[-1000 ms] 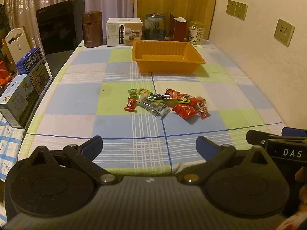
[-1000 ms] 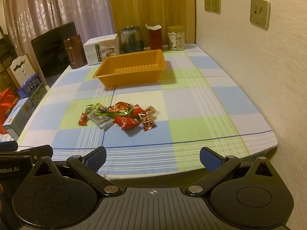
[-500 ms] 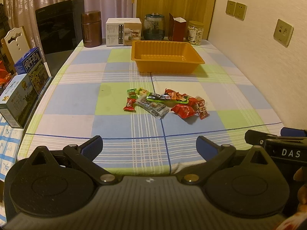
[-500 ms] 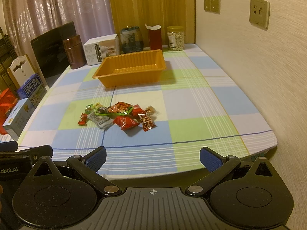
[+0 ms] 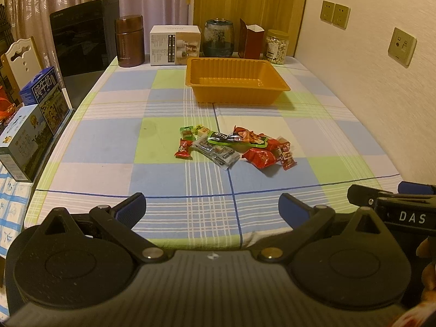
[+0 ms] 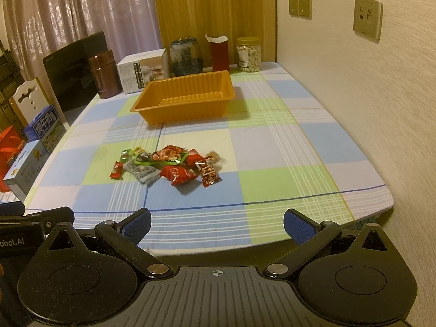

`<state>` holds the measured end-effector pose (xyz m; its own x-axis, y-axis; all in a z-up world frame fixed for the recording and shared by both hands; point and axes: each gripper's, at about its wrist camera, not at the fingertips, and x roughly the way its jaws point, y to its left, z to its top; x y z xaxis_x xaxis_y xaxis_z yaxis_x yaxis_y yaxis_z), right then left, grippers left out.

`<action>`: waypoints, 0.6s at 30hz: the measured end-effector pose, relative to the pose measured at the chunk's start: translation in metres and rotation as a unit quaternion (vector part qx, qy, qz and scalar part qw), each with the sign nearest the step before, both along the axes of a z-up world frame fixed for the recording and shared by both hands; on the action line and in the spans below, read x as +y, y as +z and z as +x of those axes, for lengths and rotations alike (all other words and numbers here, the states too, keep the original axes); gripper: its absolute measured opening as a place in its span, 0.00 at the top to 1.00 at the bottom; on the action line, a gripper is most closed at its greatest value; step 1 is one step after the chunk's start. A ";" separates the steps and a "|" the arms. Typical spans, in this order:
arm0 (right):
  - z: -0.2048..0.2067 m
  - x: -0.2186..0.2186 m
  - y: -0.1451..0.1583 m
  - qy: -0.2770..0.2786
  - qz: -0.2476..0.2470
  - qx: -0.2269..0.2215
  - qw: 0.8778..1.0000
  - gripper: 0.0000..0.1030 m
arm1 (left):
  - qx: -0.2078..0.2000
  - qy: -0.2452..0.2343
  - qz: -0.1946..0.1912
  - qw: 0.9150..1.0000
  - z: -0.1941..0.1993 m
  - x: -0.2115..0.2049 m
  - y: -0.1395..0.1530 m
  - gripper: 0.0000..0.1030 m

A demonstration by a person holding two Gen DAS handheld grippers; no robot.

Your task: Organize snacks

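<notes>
Left wrist view
Left gripper (image 5: 212, 209): jaws stood wide apart, holding nothing, over the near edge of the desk (image 5: 114, 141).
Snacks (image 5: 234, 147): a loose pile of small wrapped packets lay mid-desk on the checked cloth, well ahead of the gripper.
Orange tray (image 5: 236, 81): sat empty beyond the pile, apart from it.
Back row: a brown canister (image 5: 129, 41), white box (image 5: 175, 45), glass jar (image 5: 219, 37) and jar of nuts (image 5: 277, 45) lined the far edge.
Right gripper (image 5: 392, 207): only part of it showed at the right edge.

Right wrist view
Right gripper (image 6: 216, 224): jaws were spread wide and empty, at the desk's near edge.
Snacks (image 6: 169, 166): lay ahead and slightly left, untouched.
Orange tray (image 6: 185, 98): stood empty behind them, near the back row.
Milk cartons (image 6: 32, 147): stood beside the desk's left side.
</notes>
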<state>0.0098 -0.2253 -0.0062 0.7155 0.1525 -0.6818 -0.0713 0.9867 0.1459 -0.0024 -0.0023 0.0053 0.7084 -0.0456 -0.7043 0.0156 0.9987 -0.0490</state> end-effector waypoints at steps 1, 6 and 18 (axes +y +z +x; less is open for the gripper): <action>0.000 0.000 0.000 0.000 0.000 0.000 1.000 0.00 | 0.000 0.000 0.000 1.000 0.000 0.000 0.000 0.00; 0.000 0.000 0.000 0.000 0.000 0.000 1.000 0.00 | 0.000 0.000 0.000 1.000 0.000 0.000 0.000 0.00; 0.000 -0.001 0.000 0.000 0.000 0.000 1.000 0.00 | 0.000 0.000 0.000 1.000 0.001 0.000 0.001 0.00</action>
<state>0.0100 -0.2259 -0.0066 0.7161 0.1532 -0.6810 -0.0716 0.9866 0.1467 -0.0015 -0.0028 0.0064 0.7084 -0.0469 -0.7043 0.0165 0.9986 -0.0499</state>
